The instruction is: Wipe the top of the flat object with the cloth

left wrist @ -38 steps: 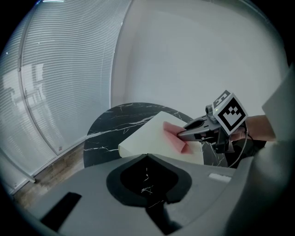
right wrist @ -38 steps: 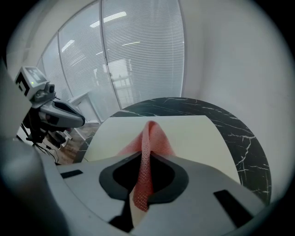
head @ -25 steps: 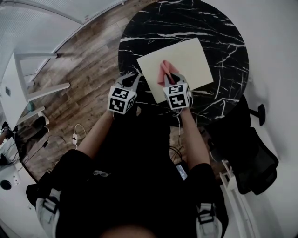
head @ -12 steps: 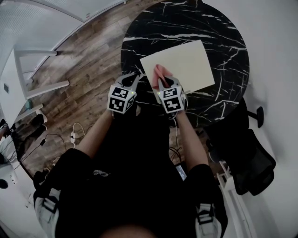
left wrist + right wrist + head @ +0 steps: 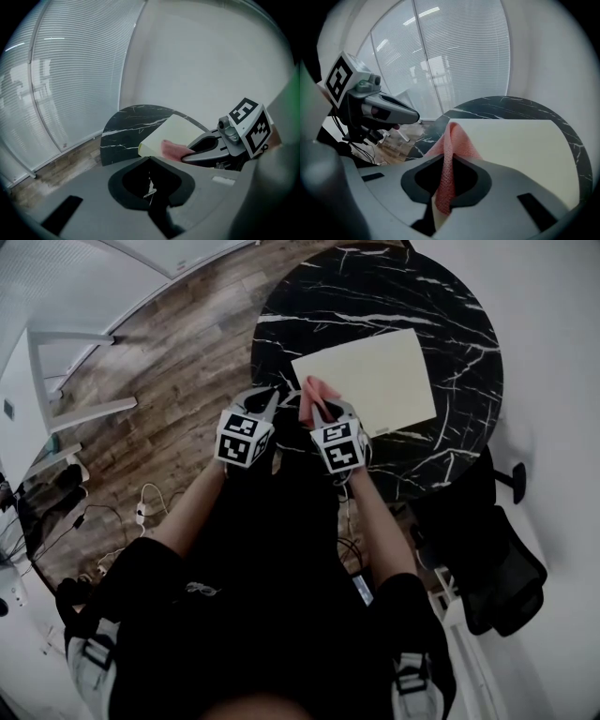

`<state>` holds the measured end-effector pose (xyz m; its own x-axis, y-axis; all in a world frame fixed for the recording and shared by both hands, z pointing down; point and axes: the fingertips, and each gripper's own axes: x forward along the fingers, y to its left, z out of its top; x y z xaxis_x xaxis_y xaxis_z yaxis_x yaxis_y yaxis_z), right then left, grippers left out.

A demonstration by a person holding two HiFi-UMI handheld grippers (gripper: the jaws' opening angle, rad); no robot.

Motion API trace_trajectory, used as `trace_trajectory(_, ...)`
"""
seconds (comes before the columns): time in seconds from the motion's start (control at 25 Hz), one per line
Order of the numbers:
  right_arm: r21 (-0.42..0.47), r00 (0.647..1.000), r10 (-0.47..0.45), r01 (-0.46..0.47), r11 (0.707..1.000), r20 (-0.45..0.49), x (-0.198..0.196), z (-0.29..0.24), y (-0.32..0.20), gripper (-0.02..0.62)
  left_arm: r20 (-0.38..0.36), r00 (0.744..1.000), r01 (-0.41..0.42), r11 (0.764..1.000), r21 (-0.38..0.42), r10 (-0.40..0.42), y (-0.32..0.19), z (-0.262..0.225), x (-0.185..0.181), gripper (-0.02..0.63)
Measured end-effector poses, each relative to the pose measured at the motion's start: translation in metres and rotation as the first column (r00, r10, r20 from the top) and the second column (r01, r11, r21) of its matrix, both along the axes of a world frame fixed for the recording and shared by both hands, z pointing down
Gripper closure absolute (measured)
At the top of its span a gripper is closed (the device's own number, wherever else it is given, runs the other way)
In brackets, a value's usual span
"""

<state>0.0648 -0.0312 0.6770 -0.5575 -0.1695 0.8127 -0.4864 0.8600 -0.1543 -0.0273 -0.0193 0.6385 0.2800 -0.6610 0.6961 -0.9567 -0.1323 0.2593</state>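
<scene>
Pink knit cloth (image 5: 449,157) pinched by right gripper (image 5: 325,410), cream board (image 5: 375,379), left gripper (image 5: 266,399) seemingly closed

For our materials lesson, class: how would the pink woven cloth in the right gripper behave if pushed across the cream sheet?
Probably floppy: the pink woven cloth folds into a ridge where the right gripper pinches it. Its coarse weave would likely drag rather than slide on the cream flat sheet.

The pink cloth (image 5: 448,159) has a coarse, knitted weave. The cream board (image 5: 380,371) is smooth and matt. The table (image 5: 394,282) is black marble, white-veined and smooth, and the floor (image 5: 178,352) is grained wood planks.
</scene>
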Motion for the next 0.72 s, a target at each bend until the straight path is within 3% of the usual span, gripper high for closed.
trace_trajectory(0.72,-0.009,0.998,0.039,-0.039,0.999,-0.057,-0.017,-0.011,0.005,0.573,-0.079,0.996,-0.031,0.998,0.050,0.035,-0.012,-0.008,-0.027,0.606)
